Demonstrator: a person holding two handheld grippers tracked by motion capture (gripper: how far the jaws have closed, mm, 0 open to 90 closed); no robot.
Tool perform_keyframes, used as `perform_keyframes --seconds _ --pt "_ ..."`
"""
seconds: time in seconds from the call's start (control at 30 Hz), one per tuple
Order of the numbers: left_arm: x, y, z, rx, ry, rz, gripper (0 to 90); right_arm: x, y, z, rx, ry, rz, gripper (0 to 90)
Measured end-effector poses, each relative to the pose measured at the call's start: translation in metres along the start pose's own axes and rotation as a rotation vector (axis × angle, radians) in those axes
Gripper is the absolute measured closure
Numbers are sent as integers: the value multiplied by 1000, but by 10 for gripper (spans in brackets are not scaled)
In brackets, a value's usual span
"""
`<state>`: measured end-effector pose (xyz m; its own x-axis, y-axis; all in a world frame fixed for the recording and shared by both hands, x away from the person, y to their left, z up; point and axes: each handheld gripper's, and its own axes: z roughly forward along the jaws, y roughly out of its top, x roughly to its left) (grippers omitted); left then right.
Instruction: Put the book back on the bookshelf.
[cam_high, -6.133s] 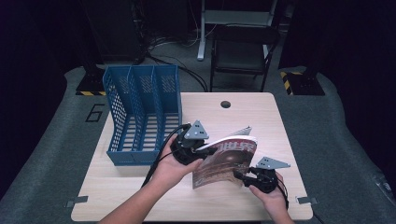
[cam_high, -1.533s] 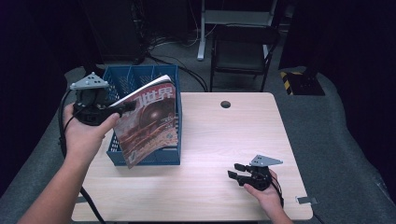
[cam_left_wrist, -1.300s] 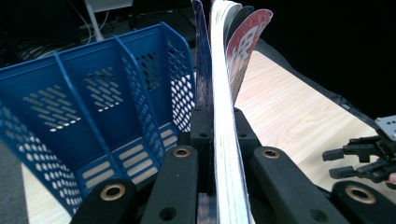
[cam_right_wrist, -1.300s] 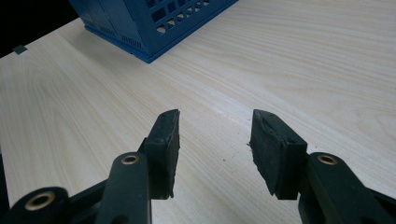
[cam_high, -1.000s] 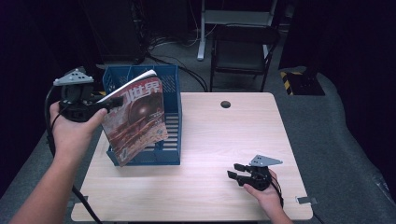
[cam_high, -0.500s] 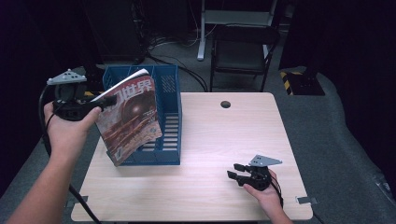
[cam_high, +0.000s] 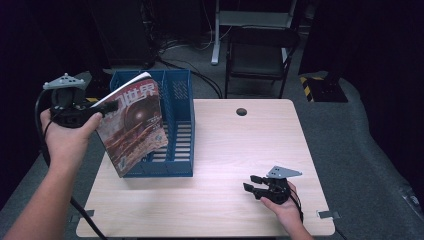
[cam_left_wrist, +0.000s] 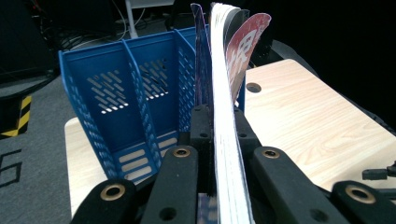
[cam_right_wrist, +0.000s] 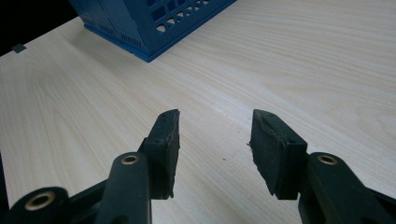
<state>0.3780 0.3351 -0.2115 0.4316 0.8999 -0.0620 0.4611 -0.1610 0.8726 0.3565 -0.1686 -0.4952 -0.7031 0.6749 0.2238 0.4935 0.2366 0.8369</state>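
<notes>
Left gripper (cam_high: 102, 107) is clamping the magazine (cam_high: 132, 125) above the blue file rack (cam_high: 175, 125); right gripper (cam_high: 257, 182) is resting half-open, empty. Align spine with slot before lowering.

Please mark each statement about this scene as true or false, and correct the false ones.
1. The left gripper is shut on the glossy reddish-brown magazine. True.
2. The magazine lies flat on the light wooden table. False: it is held up in front of the blue perforated plastic file rack.
3. The right gripper holds a pen. False: its jaws are open and empty.
4. The right gripper is low over the table's near right part. True.
</notes>
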Motion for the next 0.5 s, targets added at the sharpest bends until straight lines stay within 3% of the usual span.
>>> perform_keyframes --seconds 0.5 --pt "13 -1 5 -11 40 -37 838 1 0 0 -11 -8 2 523"
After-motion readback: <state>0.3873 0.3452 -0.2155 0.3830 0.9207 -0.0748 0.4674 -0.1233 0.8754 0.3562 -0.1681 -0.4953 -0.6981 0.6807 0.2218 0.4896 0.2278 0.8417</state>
